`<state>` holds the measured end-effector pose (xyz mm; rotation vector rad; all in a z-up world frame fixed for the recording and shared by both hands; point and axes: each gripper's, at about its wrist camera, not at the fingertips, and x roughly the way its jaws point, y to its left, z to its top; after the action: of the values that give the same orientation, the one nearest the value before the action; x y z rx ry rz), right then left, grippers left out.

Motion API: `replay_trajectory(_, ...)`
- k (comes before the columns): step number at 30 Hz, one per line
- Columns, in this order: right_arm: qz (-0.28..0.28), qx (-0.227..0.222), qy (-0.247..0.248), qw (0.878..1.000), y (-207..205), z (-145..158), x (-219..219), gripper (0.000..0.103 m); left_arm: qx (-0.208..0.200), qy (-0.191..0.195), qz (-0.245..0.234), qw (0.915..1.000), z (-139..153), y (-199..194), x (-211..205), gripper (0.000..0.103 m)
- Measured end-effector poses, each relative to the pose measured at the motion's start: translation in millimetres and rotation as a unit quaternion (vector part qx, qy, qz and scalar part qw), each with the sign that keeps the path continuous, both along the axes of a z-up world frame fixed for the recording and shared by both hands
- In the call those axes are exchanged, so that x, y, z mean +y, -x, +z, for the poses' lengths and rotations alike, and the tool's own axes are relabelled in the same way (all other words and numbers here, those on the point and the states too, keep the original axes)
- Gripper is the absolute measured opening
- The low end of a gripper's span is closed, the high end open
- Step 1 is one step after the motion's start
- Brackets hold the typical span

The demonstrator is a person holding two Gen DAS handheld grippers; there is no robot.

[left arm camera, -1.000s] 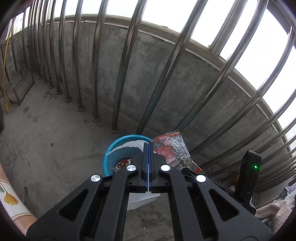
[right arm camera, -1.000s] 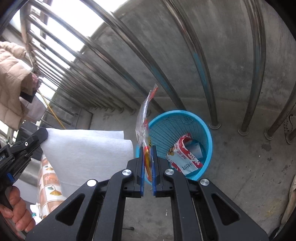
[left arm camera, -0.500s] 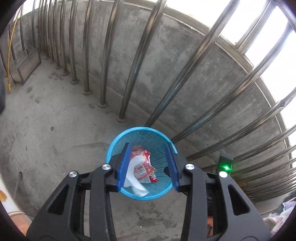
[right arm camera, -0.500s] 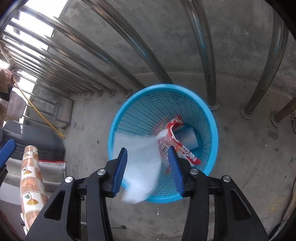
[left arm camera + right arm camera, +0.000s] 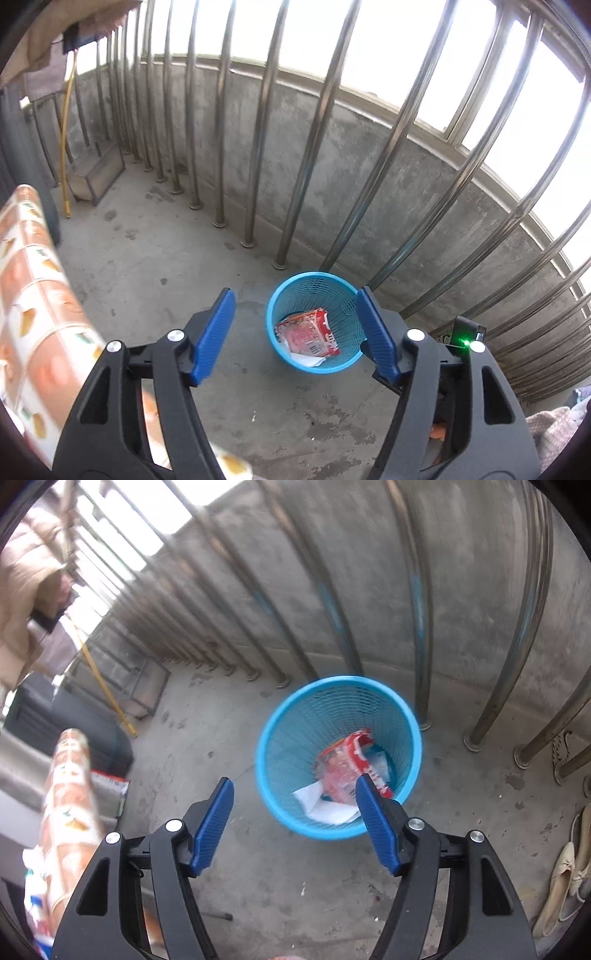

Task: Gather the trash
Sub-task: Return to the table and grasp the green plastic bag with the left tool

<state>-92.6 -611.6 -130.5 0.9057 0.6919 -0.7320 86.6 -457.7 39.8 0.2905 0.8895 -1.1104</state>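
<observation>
Both your left claw (image 5: 295,332) and right claw (image 5: 293,812) gape wide and empty above the blue basket (image 5: 280,716), where the red wrapper (image 5: 345,764) and white sheet (image 5: 325,805) lie inside

Left tool (image 5: 297,334) spread wide, nothing held, above concrete floor (image 5: 155,258). Blue basket (image 5: 347,363) stands by steel railing (image 5: 255,155), holding red wrapper (image 5: 310,332) and white paper (image 5: 304,359). Patterned cloth (image 5: 40,314) at left.

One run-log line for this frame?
left gripper: open | right gripper: open | red wrapper, white sheet: in blue basket
</observation>
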Motion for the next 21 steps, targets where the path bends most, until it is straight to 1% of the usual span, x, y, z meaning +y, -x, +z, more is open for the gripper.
replay_trajectory(3, 0.038, -0.016, 0.008, 0.999, -8.2, 28.1, 25.5, 0.068, 0.002, 0.016, 0.024, 0.9996, 23.4, -0.1, 52.0, 0.07)
replay_trajectory(6, 0.085, -0.036, 0.021, 0.996, -19.3, 58.7, 54.2, 0.071, 0.014, 0.027, 0.042, 0.9986, 35.3, -1.8, 107.0, 0.072)
replay_trajectory(8, 0.122, -0.044, 0.035, 0.991, -30.3, 76.1, 73.4, 0.073, 0.017, 0.035, 0.058, 0.9976, 42.9, -4.2, 142.3, 0.072)
replay_trajectory(10, 0.154, -0.05, 0.042, 0.986, -41.0, 93.5, 93.6, 0.074, 0.014, 0.046, 0.083, 0.9954, 49.9, -7.3, 188.0, 0.073)
replay_trajectory(14, 0.217, -0.063, 0.047, 0.973, -63.1, 120.4, 133.4, 0.074, -0.005, 0.062, 0.151, 0.9866, 58.0, -19.0, 279.9, 0.074)
replay_trajectory(16, 0.248, -0.064, 0.053, 0.965, -74.6, 130.9, 152.2, 0.074, -0.008, 0.063, 0.2, 0.9778, 57.4, -30.7, 330.2, 0.074)
replay_trajectory(19, 0.29, -0.061, 0.054, 0.953, -94.9, 144.8, 178.5, 0.074, -0.005, 0.069, 0.275, 0.9589, 54.4, -51.7, 401.8, 0.074)
replay_trajectory(21, 0.314, -0.058, 0.052, 0.946, -112.6, 151.1, 193.5, 0.074, 0.008, 0.074, 0.327, 0.942, 48.0, -66.9, 445.3, 0.074)
